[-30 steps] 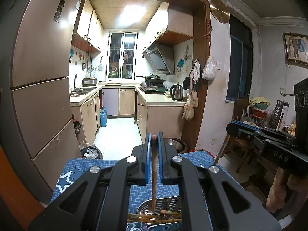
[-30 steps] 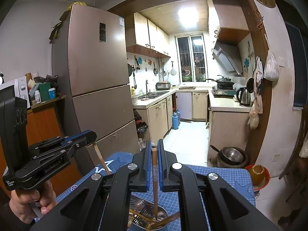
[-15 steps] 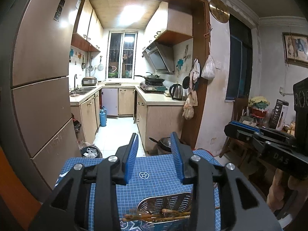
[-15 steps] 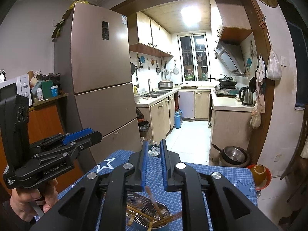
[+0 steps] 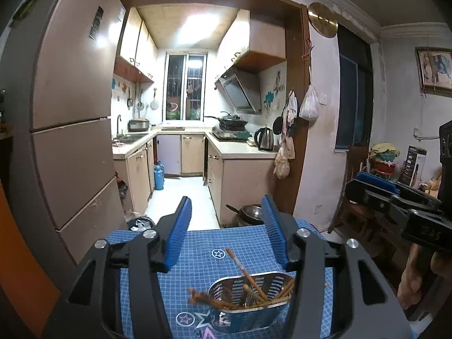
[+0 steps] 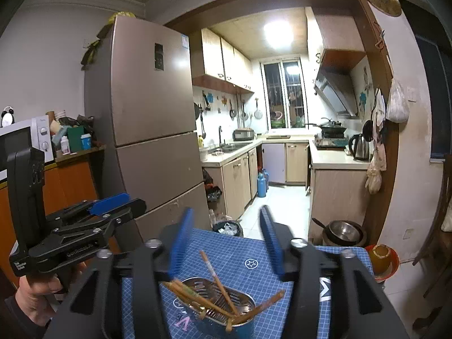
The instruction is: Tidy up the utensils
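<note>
A perforated steel utensil holder (image 5: 250, 302) stands on the blue grid mat (image 5: 203, 257), and it also shows in the right wrist view (image 6: 223, 308). Several wooden chopsticks (image 5: 248, 282) lean inside it, some poking over the rim; they also show in the right wrist view (image 6: 217, 282). My left gripper (image 5: 226, 226) is open and empty above the holder. My right gripper (image 6: 226, 234) is open and empty above it too. Each gripper shows from the side in the other's view: the right one (image 5: 395, 197) and the left one (image 6: 93, 220).
A tall fridge (image 6: 147, 130) stands left of the table's far edge. A metal pot (image 6: 343, 230) and an orange bowl (image 6: 381, 257) sit on the floor beyond the table. The kitchen counter (image 5: 240, 152) lies further back.
Both grippers held a chopstick upright over the holder a second ago. Both opened and the chopsticks dropped into the holder, where they now lean.
</note>
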Tool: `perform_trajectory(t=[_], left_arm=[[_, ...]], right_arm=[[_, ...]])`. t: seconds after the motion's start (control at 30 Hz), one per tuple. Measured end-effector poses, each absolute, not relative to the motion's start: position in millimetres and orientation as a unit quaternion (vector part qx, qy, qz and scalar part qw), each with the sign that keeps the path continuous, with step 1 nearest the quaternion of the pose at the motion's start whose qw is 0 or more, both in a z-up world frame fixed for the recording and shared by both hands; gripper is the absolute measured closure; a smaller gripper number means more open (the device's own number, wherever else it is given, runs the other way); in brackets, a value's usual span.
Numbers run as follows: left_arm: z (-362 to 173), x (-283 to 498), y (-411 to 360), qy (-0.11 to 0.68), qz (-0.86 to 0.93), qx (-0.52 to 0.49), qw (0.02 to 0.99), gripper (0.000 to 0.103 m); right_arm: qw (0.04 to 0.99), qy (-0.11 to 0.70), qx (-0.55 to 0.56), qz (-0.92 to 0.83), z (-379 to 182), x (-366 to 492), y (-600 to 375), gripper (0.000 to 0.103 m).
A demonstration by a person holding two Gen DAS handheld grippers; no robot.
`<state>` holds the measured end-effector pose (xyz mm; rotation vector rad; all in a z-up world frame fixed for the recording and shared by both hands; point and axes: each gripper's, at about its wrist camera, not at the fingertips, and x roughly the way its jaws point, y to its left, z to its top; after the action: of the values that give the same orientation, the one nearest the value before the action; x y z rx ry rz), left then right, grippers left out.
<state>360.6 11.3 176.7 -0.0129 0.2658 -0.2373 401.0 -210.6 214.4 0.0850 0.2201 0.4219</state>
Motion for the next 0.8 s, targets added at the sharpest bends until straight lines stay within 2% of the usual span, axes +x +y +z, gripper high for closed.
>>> perform_trajectory(t=[0.07,0.27,0.53,0.8], left_arm=[[175,341,15,0.124,-0.115,-0.008,0.986,0.049],[169,288,29,0.102,-0.087,0.008,0.991,0.044],[163,221,47,0.075,-0.062,0.014,0.995,0.041],[150,159,53,0.052,-0.058,0.016,0.997,0.03]], right_arm=[[0.972,0.101,0.043,0.207,213,386,-212,0.029],[0.979,0.071,0.023,0.191,198,325,-213,0.017],[0.985,0.035,0.013,0.166,178,246,-219,0.013],[0.989,0.011,0.016,0.148,165,177,-226,0.007]])
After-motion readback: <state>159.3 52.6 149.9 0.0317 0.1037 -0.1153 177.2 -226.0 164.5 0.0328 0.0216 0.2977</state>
